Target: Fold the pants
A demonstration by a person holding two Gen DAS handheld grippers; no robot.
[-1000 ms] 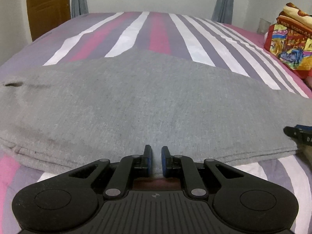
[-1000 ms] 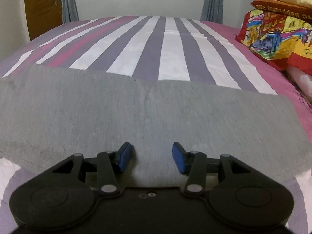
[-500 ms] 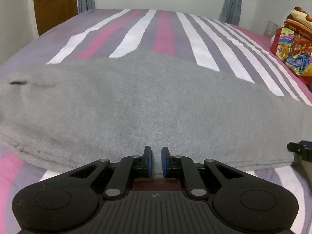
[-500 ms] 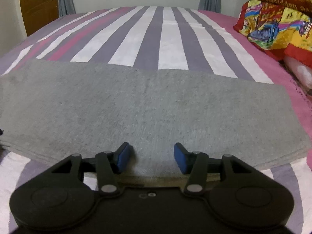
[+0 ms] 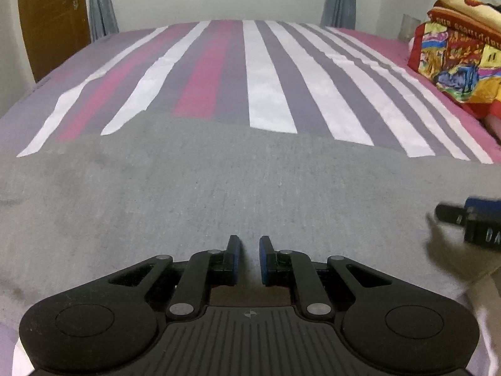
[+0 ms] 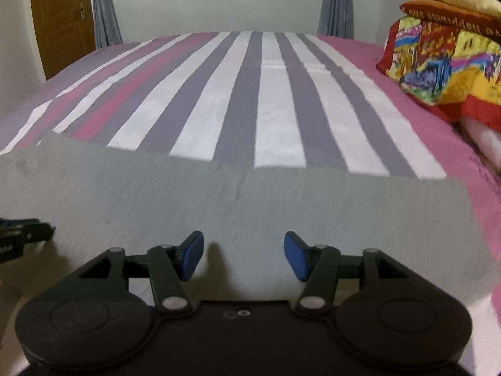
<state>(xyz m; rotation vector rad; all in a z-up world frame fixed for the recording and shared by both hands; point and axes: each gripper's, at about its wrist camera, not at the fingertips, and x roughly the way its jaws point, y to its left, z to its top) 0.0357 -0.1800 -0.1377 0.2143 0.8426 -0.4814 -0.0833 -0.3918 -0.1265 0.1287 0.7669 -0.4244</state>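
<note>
**Left wrist: fingers near together over grey pants**

Left wrist view, nearest me: my left gripper has its blue pads drawn close with a narrow gap, and whether cloth sits between them I cannot tell. My right gripper stands wide apart, holding nothing, low over the cloth. The grey pants lie flat across the near side of the striped bed, stretching under both tools. Farther off to the right, colourful pillows are stacked; a wooden door stands far left.
</note>
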